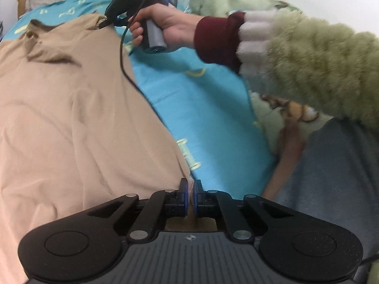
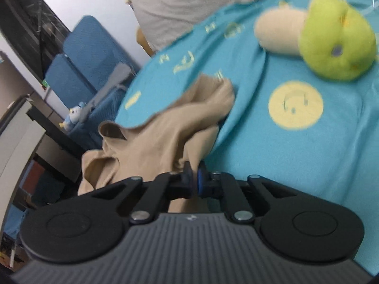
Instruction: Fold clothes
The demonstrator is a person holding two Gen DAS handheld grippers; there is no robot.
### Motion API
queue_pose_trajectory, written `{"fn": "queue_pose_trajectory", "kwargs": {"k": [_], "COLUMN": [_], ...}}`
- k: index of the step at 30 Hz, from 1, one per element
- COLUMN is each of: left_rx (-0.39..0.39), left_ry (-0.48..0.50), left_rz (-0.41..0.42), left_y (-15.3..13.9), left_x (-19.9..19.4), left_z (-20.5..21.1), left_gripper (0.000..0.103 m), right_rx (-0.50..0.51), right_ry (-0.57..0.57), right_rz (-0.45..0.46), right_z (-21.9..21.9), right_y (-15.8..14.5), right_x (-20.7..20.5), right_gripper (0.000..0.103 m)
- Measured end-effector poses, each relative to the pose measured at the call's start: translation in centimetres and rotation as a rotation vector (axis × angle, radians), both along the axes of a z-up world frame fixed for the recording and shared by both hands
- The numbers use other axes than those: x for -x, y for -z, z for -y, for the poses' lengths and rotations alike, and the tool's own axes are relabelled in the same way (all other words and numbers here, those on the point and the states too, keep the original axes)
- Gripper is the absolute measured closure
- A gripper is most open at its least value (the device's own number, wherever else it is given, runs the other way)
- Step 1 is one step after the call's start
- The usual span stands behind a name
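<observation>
A tan shirt [image 1: 71, 118] lies spread over the turquoise bedsheet [image 1: 201, 99]. My left gripper [image 1: 190, 189] is shut on the shirt's near edge, with tan cloth pinched between the blue pads. In the left wrist view the right gripper [image 1: 105, 22] sits at the far end of the shirt near the collar, held by a hand [image 1: 170, 28] in a fluffy green sleeve. In the right wrist view my right gripper [image 2: 194, 177] is shut on a bunched fold of the tan shirt [image 2: 165, 137].
A green and beige plush toy [image 2: 327, 40] lies on the sheet [image 2: 284, 153] at the far right. A grey pillow [image 2: 189, 2] rests at the head of the bed. Blue chairs [image 2: 83, 66] stand beside the bed. A green blanket [image 1: 232, 0] is heaped beyond the hand.
</observation>
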State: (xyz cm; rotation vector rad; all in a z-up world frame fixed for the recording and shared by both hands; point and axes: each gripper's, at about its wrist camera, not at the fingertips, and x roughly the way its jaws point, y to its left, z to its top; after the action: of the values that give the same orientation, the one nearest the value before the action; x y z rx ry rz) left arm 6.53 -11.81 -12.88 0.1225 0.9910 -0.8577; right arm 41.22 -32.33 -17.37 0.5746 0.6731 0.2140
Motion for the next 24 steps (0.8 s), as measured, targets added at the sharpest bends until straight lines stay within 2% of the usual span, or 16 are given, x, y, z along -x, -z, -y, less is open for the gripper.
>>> {"fn": "queue_pose_trajectory", "kwargs": {"k": [7, 11, 17, 18, 20, 22, 24], "left_rx": [0.033, 0.036, 0.033, 0.033, 0.038, 0.043, 0.049], "left_ry": [0.009, 0.0, -0.016, -0.019, -0.029, -0.042, -0.065], "left_rz": [-0.007, -0.02, -0.033, -0.037, -0.023, 0.018, 0.057], "left_y": [-0.7, -0.3, 0.9, 1.1, 0.9, 0.2, -0.5], "left_x": [0.7, 0.6, 0.1, 0.0, -0.1, 0.0, 0.1], "left_z": [1.3, 2.5, 3.0, 3.0, 2.8, 2.6, 2.2], "left_gripper": [0.099, 0.099, 0.097, 0.093, 0.079, 0.057, 0.047], "right_rx": [0.002, 0.001, 0.051, 0.053, 0.05, 0.075, 0.135], "right_ry": [0.014, 0.07, 0.079, 0.079, 0.08, 0.079, 0.067], "right_rz": [0.049, 0.044, -0.043, -0.051, -0.048, -0.045, -0.038], "right_z": [1.0, 2.7, 3.6, 3.6, 3.6, 3.2, 2.3], "right_y": [-3.2, -4.1, -0.5, -0.1, 0.1, -0.5, -1.7], "right_x": [0.8, 1.1, 0.2, 0.1, 0.1, 0.1, 0.5], "right_gripper": [0.097, 0.097, 0.098, 0.098, 0.096, 0.095, 0.095]}}
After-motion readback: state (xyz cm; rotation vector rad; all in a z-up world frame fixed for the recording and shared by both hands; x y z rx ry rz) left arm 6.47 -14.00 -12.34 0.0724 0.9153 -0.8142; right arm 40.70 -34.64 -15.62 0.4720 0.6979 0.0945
